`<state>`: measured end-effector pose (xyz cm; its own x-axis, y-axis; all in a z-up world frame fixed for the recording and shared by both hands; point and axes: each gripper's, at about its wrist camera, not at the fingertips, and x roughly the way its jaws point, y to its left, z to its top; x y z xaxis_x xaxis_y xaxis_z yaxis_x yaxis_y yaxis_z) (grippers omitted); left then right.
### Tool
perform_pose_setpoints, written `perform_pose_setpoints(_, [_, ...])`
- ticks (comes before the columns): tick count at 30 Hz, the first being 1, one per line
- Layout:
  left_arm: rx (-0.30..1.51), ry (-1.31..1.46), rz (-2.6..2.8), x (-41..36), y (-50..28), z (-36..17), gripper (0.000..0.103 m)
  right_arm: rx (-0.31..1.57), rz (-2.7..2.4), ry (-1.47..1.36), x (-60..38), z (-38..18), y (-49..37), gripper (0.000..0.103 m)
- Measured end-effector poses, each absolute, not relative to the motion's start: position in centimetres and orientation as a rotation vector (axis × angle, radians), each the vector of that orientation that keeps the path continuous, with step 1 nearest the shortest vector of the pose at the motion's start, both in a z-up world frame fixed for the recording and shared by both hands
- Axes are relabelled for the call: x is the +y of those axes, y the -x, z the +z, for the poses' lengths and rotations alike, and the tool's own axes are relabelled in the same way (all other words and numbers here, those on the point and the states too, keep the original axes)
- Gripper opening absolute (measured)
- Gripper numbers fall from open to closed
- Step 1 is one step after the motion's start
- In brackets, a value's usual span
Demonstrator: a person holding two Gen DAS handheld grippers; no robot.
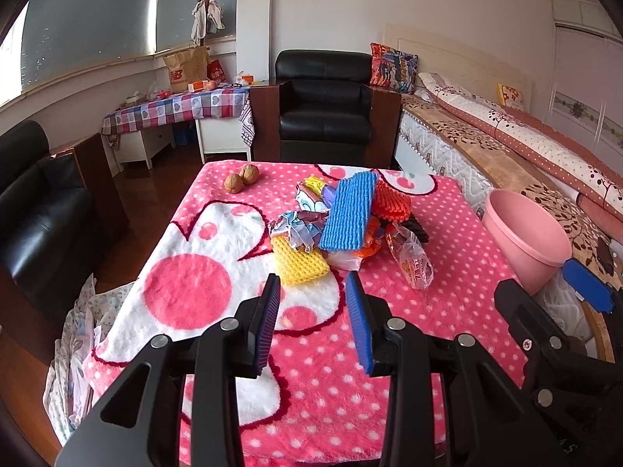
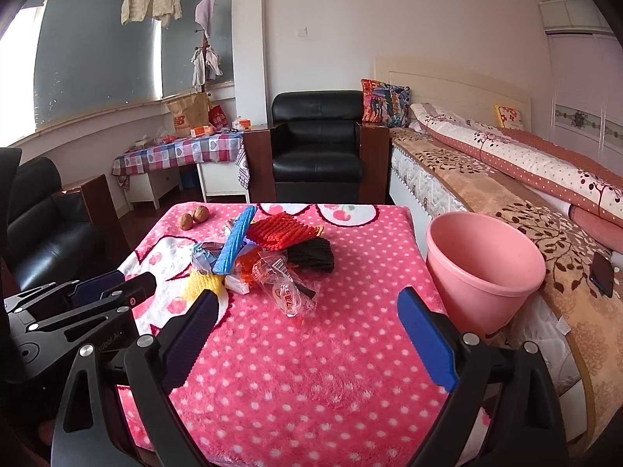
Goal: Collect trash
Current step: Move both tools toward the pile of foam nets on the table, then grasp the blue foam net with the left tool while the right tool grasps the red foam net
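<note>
**Both tongs gaping above the fuzzy bench**

The left tongs [image 1: 313, 278] and right tongs [image 2: 305, 297] hover spread and empty, ribbed blue pads facing inward. Ahead, mid-bench, lies the trash pile [image 1: 342, 222]: foam nets, crinkled wrappers. A smooth pink bucket [image 2: 484, 260] stands just beside the bench [image 2: 311, 369].

The left tongs [image 1: 313, 286] are matte black plastic, built of angular linkage arms with triangular cut-outs, joined by round silver rivets. Each finger carries a ribbed blue pad [image 1: 360, 327]. The right tongs [image 2: 307, 305] match them: the same black frame, silver fasteners and blue pads [image 2: 426, 340].
</note>
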<state>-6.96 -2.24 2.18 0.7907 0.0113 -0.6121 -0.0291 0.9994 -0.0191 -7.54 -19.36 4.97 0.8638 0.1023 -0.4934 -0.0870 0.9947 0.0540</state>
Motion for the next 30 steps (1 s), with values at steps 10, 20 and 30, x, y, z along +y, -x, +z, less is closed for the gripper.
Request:
perform_pose_setpoints(10, [0.694,0.162,-0.075,0.5,4.4,1.2,0.035,0.593,0.154,-0.129,-20.9,3.4,3.9,0.092])
perform_pose_setpoints(20, [0.738,0.213,-0.129,2.0,1.6,0.7,0.036,0.634,0.245,-0.117,-21.0,2.3,-0.2,0.092])
perform_pose_setpoints(30, [0.74,0.135,-0.217,-1.8,-1.8,0.9,0.043,0.653,0.249,-0.116,-22.7,1.7,-2.3,0.083])
